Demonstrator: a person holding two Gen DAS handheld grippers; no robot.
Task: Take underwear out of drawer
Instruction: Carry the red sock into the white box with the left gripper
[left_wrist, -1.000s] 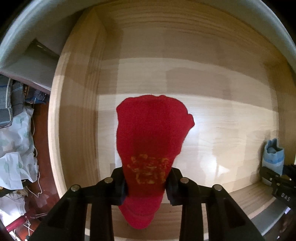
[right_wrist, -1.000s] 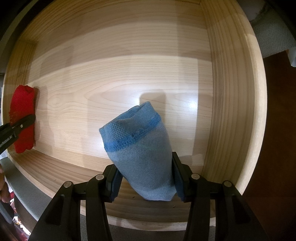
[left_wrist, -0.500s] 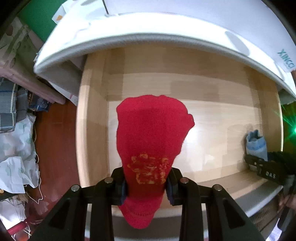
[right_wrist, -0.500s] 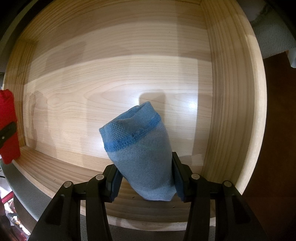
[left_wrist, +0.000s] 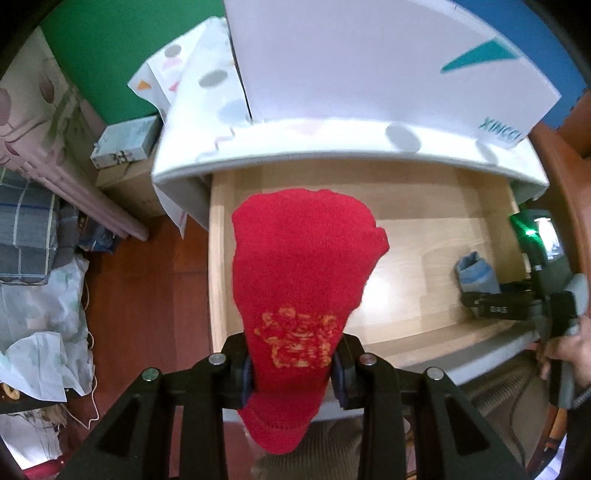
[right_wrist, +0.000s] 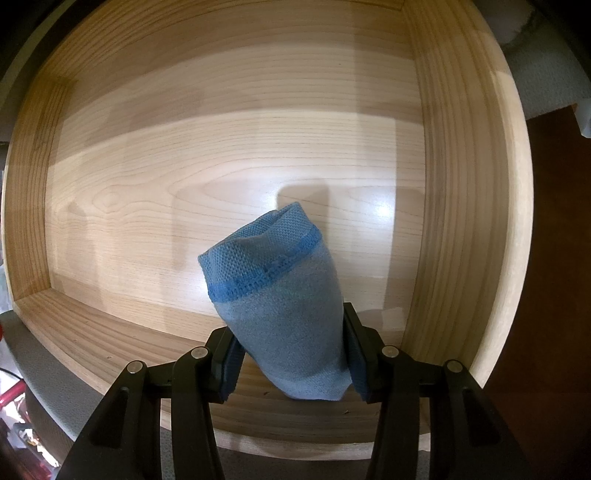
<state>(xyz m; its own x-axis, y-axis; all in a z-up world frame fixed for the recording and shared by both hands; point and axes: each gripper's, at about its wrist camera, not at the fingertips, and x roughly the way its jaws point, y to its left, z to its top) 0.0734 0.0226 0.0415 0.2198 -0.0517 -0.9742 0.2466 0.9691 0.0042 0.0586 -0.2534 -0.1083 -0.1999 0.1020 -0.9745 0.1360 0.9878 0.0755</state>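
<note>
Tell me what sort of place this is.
Probably a lived-in bedroom or storage room at home: a pale wooden drawer pulled open, folded checked bedding stacked on a dark wooden floor, and cardboard boxes against a green wall.

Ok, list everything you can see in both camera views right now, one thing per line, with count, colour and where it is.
red garment: one, red with a yellow print, clamped in the left hand-held gripper, lifted above the drawer
blue garment: one, blue-grey with a brighter blue band, clamped in the right hand-held gripper, low inside the drawer
drawer: one, light wood, pulled open, its floor otherwise bare
white box: one, white with teal marks, on top of the unit
patterned cloth: one, white with pastel shapes, beside the box
left hand-held gripper: one, black, shut
right hand-held gripper: one, black, shut
person's hand: one, at the right edge
</note>
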